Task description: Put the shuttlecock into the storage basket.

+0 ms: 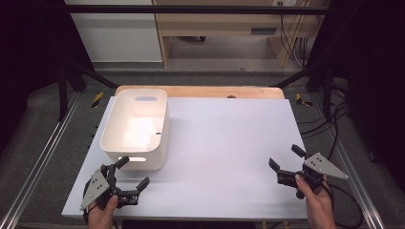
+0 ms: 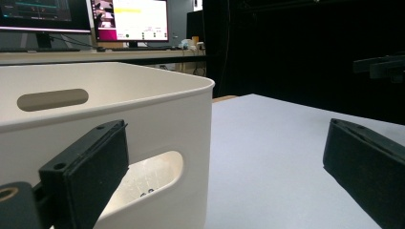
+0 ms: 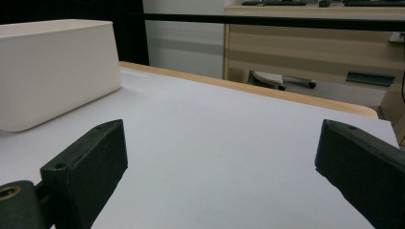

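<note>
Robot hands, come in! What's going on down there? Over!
Left gripper open beside the white bin. Right gripper open over bare table. Bin looks empty. Nothing in the way.

From my remote station I see a table (image 1: 224, 157) with a white top and a wooden strip along its far edge. On its left half stands a white handled bin (image 1: 136, 129), apparently empty, though glare obscures its floor.

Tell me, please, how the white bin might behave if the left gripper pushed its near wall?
The white bin looks like rigid, empty plastic, so it is probably light and would likely slide on the smooth white tabletop. Its broad, flat base suggests little tipping risk.
</note>
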Demonstrator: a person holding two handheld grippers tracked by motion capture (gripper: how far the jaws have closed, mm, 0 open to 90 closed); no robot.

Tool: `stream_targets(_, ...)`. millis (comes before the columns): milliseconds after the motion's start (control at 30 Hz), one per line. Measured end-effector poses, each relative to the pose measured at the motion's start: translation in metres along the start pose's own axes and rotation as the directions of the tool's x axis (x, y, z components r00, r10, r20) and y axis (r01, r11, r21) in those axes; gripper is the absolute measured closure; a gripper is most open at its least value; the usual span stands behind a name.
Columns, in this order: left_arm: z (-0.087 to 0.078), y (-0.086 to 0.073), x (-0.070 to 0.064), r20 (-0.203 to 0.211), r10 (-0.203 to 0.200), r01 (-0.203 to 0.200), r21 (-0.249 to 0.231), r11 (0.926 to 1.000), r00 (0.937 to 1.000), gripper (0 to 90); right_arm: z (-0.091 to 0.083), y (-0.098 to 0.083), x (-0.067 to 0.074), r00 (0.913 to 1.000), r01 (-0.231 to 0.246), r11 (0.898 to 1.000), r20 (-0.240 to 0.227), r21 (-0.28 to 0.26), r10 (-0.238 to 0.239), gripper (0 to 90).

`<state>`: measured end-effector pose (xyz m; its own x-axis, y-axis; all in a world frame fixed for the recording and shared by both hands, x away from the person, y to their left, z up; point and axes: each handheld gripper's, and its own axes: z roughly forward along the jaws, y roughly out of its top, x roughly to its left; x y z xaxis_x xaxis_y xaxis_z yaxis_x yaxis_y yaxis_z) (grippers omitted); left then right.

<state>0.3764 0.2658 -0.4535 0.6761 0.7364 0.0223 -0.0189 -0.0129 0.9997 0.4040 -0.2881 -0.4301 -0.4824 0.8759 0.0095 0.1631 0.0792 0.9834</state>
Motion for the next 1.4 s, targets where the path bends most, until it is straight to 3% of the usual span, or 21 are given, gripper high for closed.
stream_targets(767,0.001,0.0,-0.001,0.007,-0.001,0.001,-0.001,1.0,1.0,1.5,0.002,-0.022,0.012,0.9991,-0.001,1.0,-0.043,-0.003,0.001,3.9)
stream_targets(1400,0.003,0.001,-0.002,0.015,-0.008,0.008,-0.01,0.9999,0.9999,1.5,0.02,-0.027,0.035,0.9936,0.043,0.998,-0.102,-0.053,-0.048,3.6)
